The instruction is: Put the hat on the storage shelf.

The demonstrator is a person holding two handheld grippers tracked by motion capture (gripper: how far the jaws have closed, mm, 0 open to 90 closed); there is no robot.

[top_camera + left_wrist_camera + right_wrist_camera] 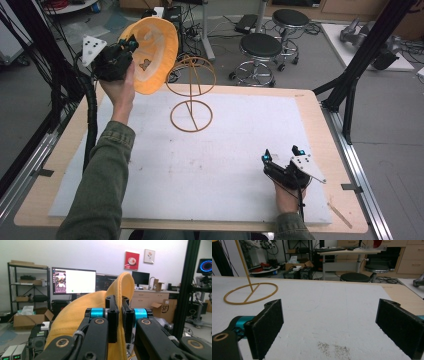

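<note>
A yellow-orange cap (152,52) is held up in the air at the table's far left, its hollow inside facing the high camera. My left gripper (131,45) is shut on the cap's edge; in the left gripper view the yellow fabric (75,315) is pinched between the two black jaws of the left gripper (119,320). Just right of the cap stands an orange wire stand (191,95) with a round base ring (250,293) and a ring on top. My right gripper (281,154) rests low at the near right of the white mat (210,155), open and holding nothing.
The white mat covers most of the wooden table (327,135). Black frame posts (367,50) rise at the right and cables hang at the left. Two black stools (260,47) stand on the floor beyond the far edge. A faint dark smudge (334,347) marks the mat.
</note>
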